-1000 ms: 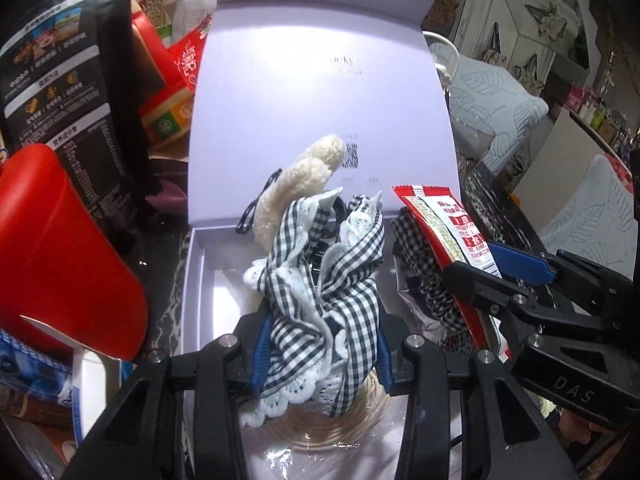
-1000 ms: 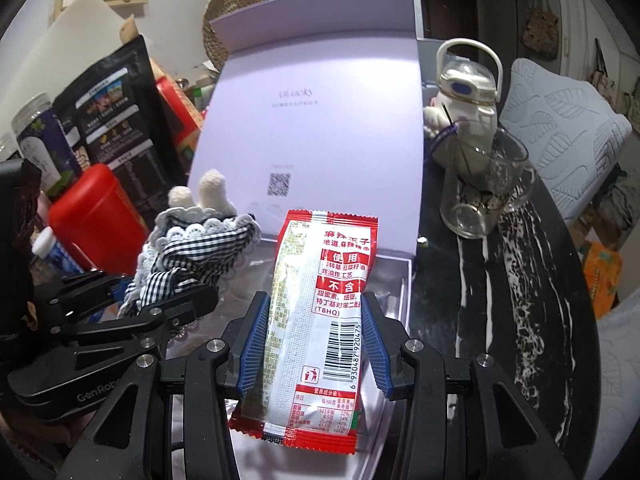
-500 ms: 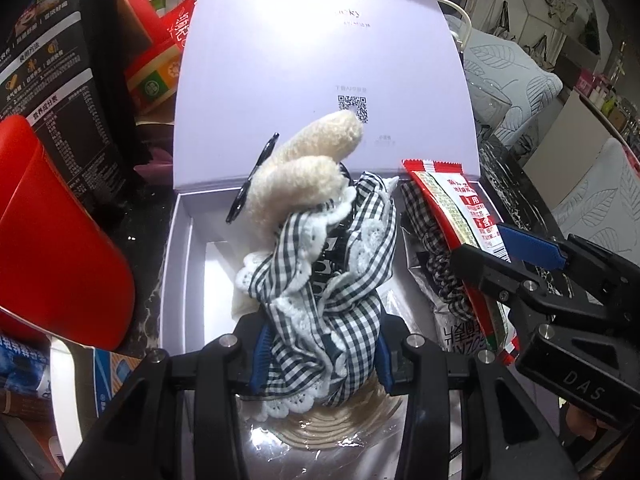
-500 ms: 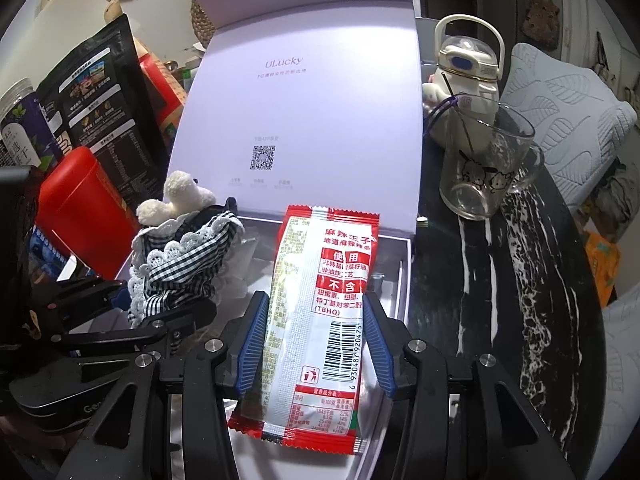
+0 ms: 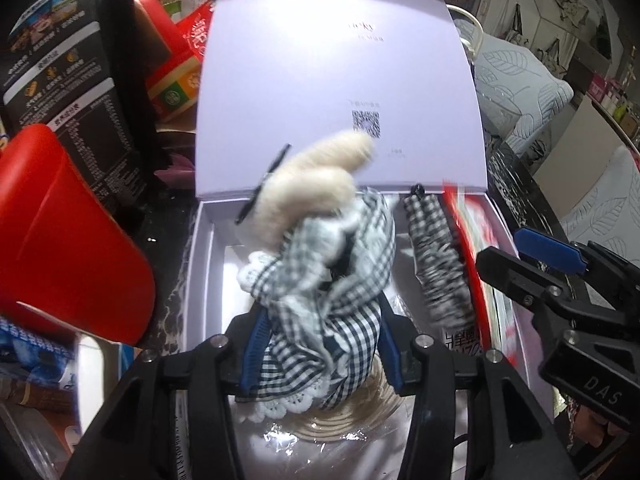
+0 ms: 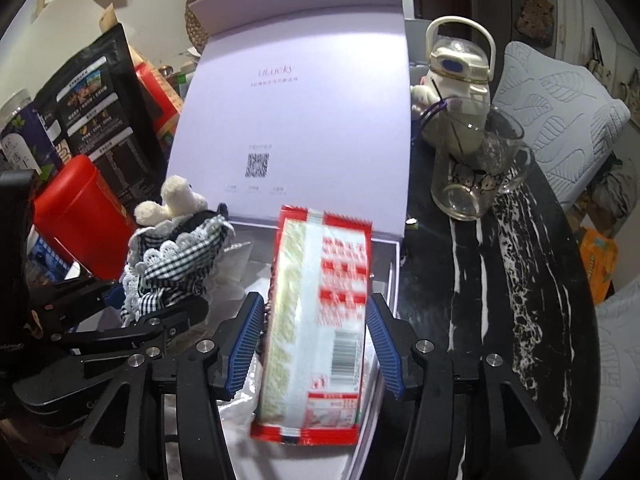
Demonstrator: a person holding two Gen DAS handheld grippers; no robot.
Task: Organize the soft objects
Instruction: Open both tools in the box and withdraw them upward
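Note:
My left gripper [image 5: 320, 344] is shut on a plush toy in a black-and-white gingham dress [image 5: 320, 280], its cream legs [image 5: 312, 184] pointing up, held over the open lilac box [image 5: 200, 280]. My right gripper [image 6: 316, 344] has widened; the red-and-white snack packet [image 6: 316, 320] between its pads is blurred and seems to be slipping down into the box [image 6: 394, 280]. The toy also shows in the right wrist view [image 6: 176, 252]. The packet [image 5: 476, 260] and a second gingham item [image 5: 436, 264] show at the box's right side.
The box's raised lid [image 6: 300, 120] stands behind. A red canister [image 5: 60, 232] and black snack bags [image 5: 68, 72] crowd the left. A glass mug [image 6: 476, 172] and white kettle-shaped bottle [image 6: 460, 68] stand right of the box on the black marble table [image 6: 500, 300].
Both grippers moved down closer to the box. The right gripper's jaws have spread away from the packet, which now blurs and drops. The left still holds the toy.

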